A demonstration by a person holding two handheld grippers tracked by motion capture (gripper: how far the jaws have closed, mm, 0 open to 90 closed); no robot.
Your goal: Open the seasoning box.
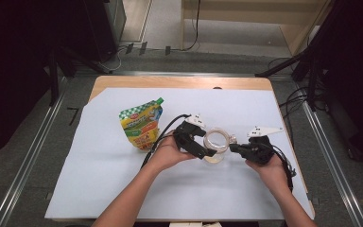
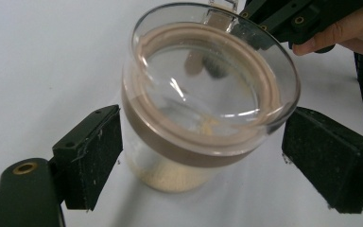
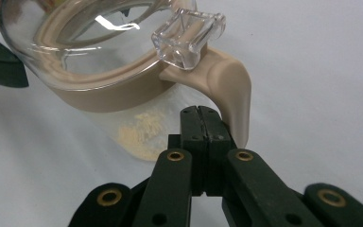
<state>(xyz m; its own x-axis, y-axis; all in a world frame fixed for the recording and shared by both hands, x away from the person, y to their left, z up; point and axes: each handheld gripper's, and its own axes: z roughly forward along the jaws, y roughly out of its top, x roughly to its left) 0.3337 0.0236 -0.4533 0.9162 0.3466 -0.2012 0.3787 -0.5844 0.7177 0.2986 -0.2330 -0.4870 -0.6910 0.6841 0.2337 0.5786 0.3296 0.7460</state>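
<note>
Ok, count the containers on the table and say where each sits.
2. A glass jar between the grippers at the table's centre, and a green-yellow pouch standing to its left. None seems hidden.

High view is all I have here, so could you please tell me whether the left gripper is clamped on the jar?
Observer: No. The left gripper is open, and its pads stand either side of the jar without pressing on it.
Operator: Thank you. Is the right gripper holding anything?
Observer: The right gripper is shut with nothing between its jaws, right beside the beige latch lever.
Operator: And what is in the jar?
Observer: A little pale yellow powder at the bottom.
</note>
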